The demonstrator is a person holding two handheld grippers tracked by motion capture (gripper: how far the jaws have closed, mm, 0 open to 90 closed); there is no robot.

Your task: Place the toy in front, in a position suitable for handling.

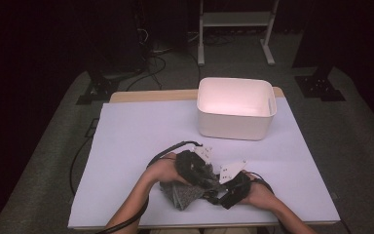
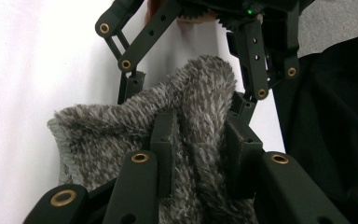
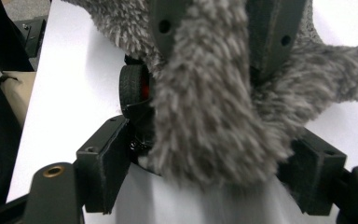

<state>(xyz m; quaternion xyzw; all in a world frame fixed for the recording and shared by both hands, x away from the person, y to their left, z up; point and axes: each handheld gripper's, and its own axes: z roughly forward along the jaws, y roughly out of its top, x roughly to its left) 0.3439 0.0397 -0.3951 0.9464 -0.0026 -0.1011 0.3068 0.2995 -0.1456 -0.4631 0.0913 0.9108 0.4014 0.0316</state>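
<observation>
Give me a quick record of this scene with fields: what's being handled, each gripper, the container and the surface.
item handled: grey fuzzy cloth, bunched up at the table's near edge
left gripper: shut on a fold of the cloth
right gripper: jaws wide, cloth hanging between them, pads not pressing on it
container: white bin, empty, at the far side
surface: white table
</observation>
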